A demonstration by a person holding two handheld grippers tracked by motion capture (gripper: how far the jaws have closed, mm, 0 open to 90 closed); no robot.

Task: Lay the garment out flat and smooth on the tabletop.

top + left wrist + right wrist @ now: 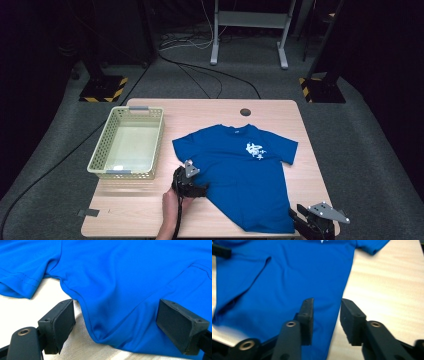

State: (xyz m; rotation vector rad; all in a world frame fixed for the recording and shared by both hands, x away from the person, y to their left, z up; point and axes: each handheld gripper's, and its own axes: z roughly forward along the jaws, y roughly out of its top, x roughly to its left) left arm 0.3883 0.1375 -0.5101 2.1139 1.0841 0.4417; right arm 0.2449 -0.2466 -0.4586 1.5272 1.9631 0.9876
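Observation:
A blue T-shirt (pixel 239 170) with a white chest print (pixel 255 150) lies flat on the wooden table (pixel 135 210), collar toward the far edge. My left gripper (pixel 200 189) rests at the shirt's left side, just below the sleeve. Its jaws stand wide open in the left gripper view, where my left gripper (pixel 116 307) has a bulge of the shirt's side seam (pixel 100 335) between the pads, untouched. My right gripper (pixel 295 216) is at the shirt's near right corner. In its own view my right gripper (pixel 327 302) hovers partly open over the shirt's right edge (pixel 337 315), gripping nothing.
A pale yellow perforated basket (pixel 100 150) stands on the table's left side, with nothing in it. A round cable hole (pixel 245 112) sits near the far edge. Bare wood lies right of the shirt (pixel 387 290). Cables and stand bases lie on the floor beyond.

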